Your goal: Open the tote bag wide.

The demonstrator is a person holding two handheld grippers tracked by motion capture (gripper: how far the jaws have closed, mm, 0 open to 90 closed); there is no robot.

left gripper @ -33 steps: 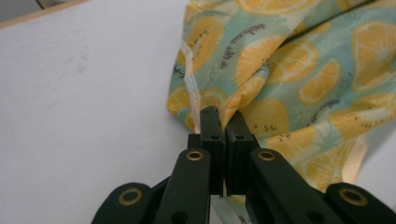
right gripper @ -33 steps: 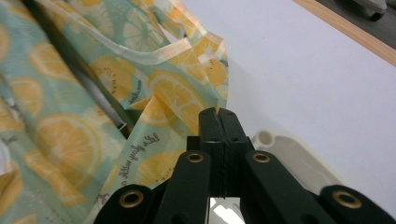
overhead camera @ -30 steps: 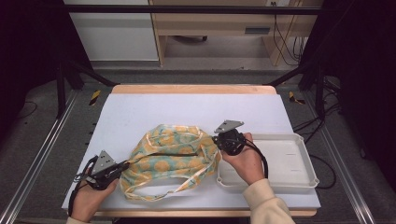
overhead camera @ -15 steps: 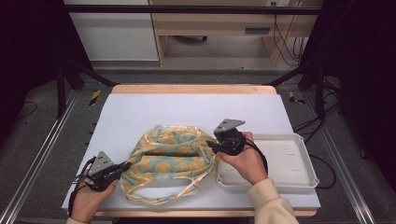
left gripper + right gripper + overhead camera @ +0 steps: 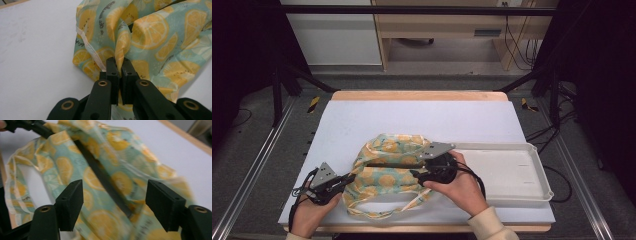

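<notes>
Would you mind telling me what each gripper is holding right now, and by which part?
The left gripper pinches a gathered fold at the edge of the lemon-print cloth bag. The right gripper holds nothing, its fingers spread open over the bag.

High view overhead facing forward, 2 gripper views close, all sharing fabric bag (image 5: 387,165)

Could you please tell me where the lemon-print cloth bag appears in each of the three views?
High view: lemon-print bag lies at table centre-front, between both grippers.
Left gripper view: upper right, an edge pinched in the shut jaws.
Right gripper view: spread behind the open jaws.
Shared landmark: the bag's white trim.
</notes>
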